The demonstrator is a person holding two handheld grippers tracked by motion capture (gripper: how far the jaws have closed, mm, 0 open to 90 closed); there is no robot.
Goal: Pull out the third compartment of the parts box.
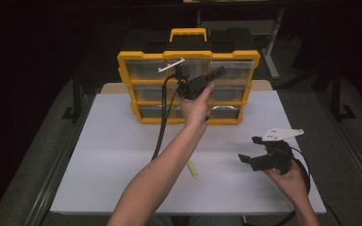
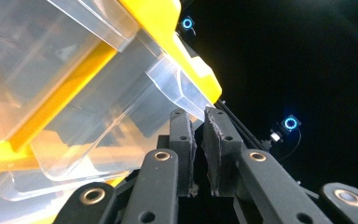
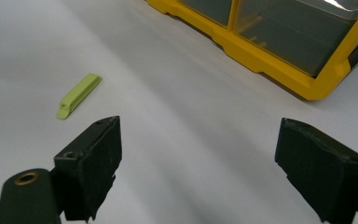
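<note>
Left hand-held gripper (image 1: 218, 72): closing its jaws at the clear drawer (image 2: 177, 88) lip of the yellow organizer (image 1: 188, 55), top right.
Right hand-held gripper (image 1: 252, 149): gaping empty, hovering over the worktop (image 1: 113, 155).
Drawer axis: running straight out toward the person.
Nearer hand: left.

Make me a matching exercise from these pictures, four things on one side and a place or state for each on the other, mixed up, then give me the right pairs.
Things:
1. left gripper
2. right gripper
3. small pale green plastic clip
4. yellow and black drawer cabinet with clear drawers

Places or states:
A. lies flat on the white table top
B. jaws wide open, nothing between them
C. stands at the far end of the table
D. jaws shut, raised at a clear drawer's front lip

Pairs: 1-D, 2-B, 3-A, 4-C
</note>
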